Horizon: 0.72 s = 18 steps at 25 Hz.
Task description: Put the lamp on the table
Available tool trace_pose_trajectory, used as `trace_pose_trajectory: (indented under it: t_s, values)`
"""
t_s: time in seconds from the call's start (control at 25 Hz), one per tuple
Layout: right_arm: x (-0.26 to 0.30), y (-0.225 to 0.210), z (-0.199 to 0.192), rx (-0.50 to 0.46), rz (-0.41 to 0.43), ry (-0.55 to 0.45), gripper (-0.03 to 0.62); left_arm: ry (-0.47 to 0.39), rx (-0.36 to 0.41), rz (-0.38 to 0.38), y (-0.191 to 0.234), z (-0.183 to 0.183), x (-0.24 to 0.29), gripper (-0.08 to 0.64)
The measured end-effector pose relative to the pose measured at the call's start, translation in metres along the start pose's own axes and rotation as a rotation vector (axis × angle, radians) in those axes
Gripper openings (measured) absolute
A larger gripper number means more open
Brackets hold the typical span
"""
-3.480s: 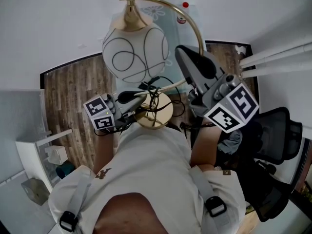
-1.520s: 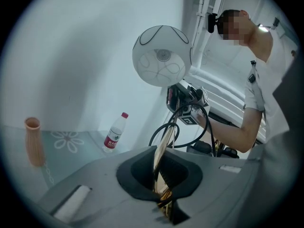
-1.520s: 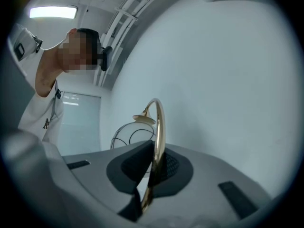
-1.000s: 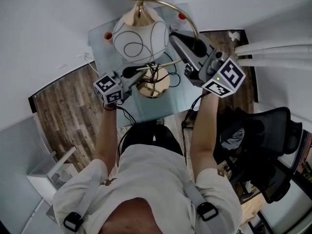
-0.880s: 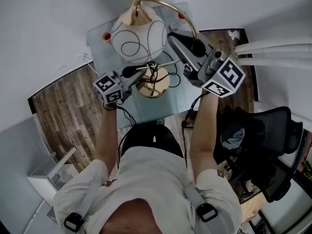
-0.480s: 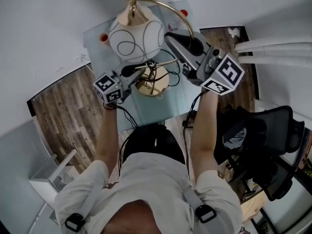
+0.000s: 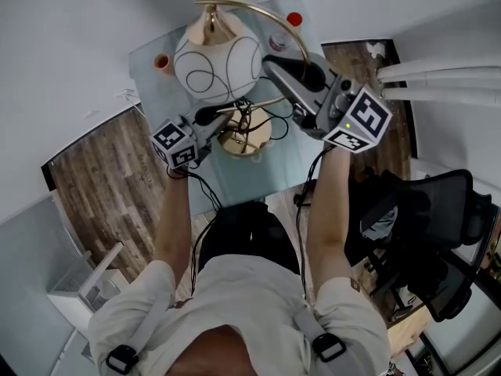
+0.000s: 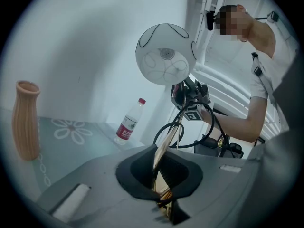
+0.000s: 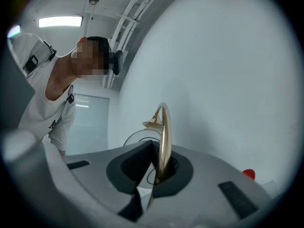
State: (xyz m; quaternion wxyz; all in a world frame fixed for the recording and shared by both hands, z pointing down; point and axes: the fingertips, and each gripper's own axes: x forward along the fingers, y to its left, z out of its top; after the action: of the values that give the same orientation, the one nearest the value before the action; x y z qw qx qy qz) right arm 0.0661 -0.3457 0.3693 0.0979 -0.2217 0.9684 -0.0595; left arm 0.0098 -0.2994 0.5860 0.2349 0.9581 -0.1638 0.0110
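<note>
The lamp has a white globe shade point(image 7: 218, 67) with dark line pattern, a curved gold arm point(image 7: 262, 8) and a round gold base point(image 7: 244, 135) with black cable coiled round it. My left gripper point(image 7: 233, 113) is shut on the gold stem point(image 8: 166, 144) just above the base. Higher up, my right gripper point(image 7: 291, 67) is shut on the gold arm point(image 9: 164, 132). The base hangs over the pale glass table point(image 7: 258, 175); whether it touches the top I cannot tell. The left gripper view shows the shade point(image 8: 165, 55) from below and the right gripper point(image 8: 190, 103) beyond it.
A ribbed tan vase point(image 8: 26, 120) and a red-capped water bottle point(image 8: 128, 122) stand on the table near the wall; in the head view the vase point(image 7: 162, 61) is at the far left, the bottle point(image 7: 293, 19) at the far right. A black office chair point(image 7: 438, 241) stands right of the person.
The lamp, earlier held over the wood floor close to the body, is now over the table. In the last second both grippers and the lamp have sunk a little toward the top.
</note>
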Motion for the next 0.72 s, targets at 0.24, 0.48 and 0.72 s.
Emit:
trace_pose_trajectory:
  t_s: [0.24,0.48,0.72]
  values:
    - [-0.004,-0.003,-0.008,0.01,0.002,0.003,0.002,0.011,0.005,0.005,0.004,-0.006,0.002,0.003]
    - [-0.006,-0.005,-0.018,0.02,0.002,0.015,0.002,0.024,0.007,0.016,0.008,-0.016,0.003,0.003]
    - [-0.006,-0.005,-0.027,0.028,-0.002,0.023,0.002,0.033,0.001,0.019,0.012,-0.025,0.001,0.005]
